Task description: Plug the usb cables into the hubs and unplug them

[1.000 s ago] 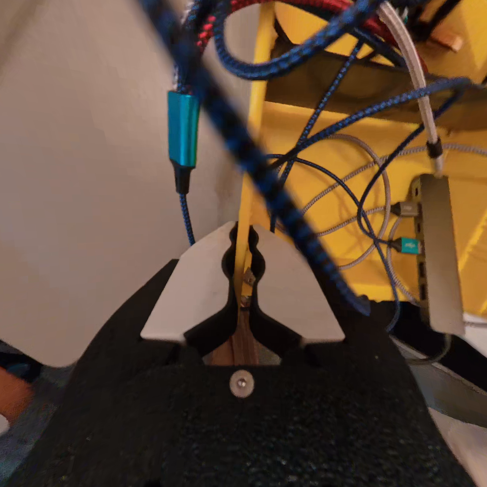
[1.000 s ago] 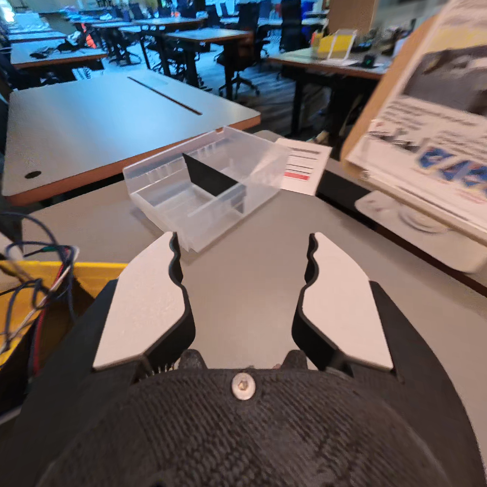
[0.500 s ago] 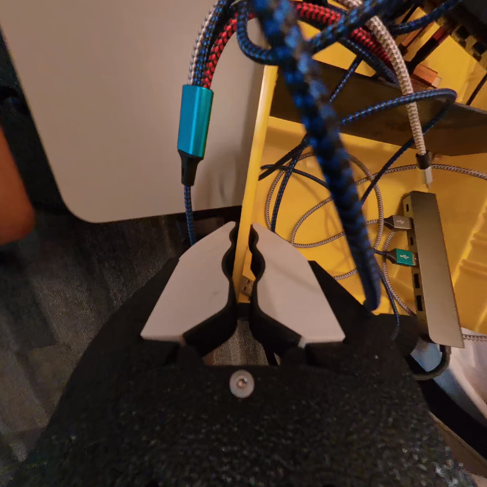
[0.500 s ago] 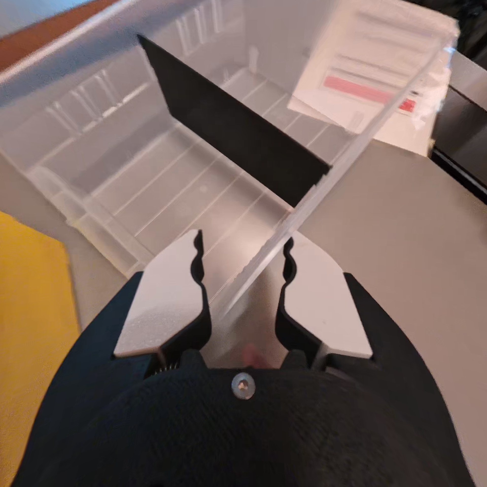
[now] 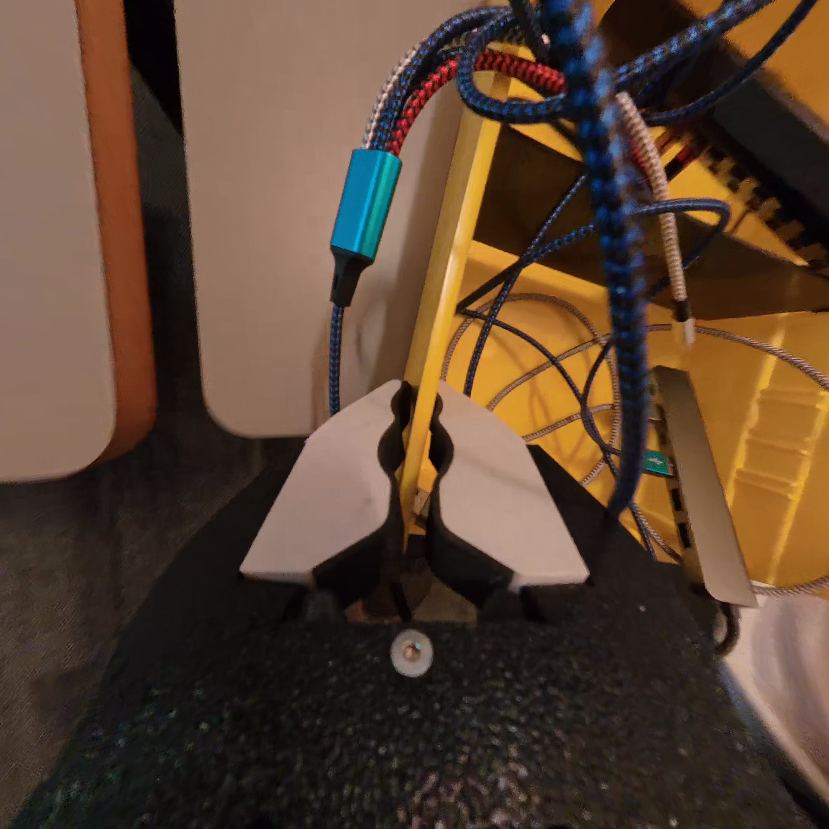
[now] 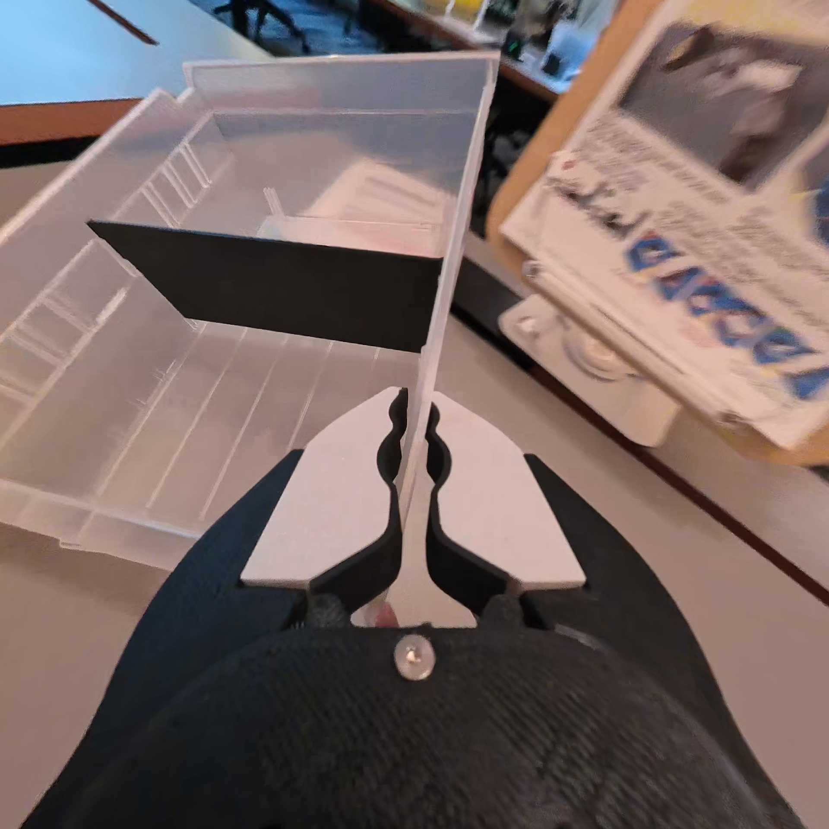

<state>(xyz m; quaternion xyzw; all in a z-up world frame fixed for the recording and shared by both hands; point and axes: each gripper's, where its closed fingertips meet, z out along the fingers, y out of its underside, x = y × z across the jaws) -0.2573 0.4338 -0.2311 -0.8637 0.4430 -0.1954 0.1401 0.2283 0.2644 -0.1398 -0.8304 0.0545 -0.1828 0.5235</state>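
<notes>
In the left wrist view my left gripper (image 5: 419, 399) is shut on the thin side wall of a yellow bin (image 5: 448, 287), and the bin hangs tilted. Inside the bin lie a grey USB hub (image 5: 700, 484) with plugs in its ports and coils of blue and grey braided cable (image 5: 538, 372). More blue and red braided cables (image 5: 493, 76) hang over the rim, one with a teal connector (image 5: 365, 204). In the right wrist view my right gripper (image 6: 417, 397) is shut on the side wall of a clear plastic bin (image 6: 462, 233) that has a black divider (image 6: 278, 287).
The clear bin rests on a grey table (image 6: 583, 560). A cardboard board with a printed sheet (image 6: 700, 224) leans at the right. In the left wrist view a pale tabletop with a wooden edge (image 5: 116, 269) and dark carpet (image 5: 89, 560) lie behind the yellow bin. There is about 50 centimetres between the tips of the two grippers.
My right gripper moved up to the clear bin and its jaws closed on the bin's side wall. My left gripper kept its hold on the yellow bin's wall while the bin swung against the background.
</notes>
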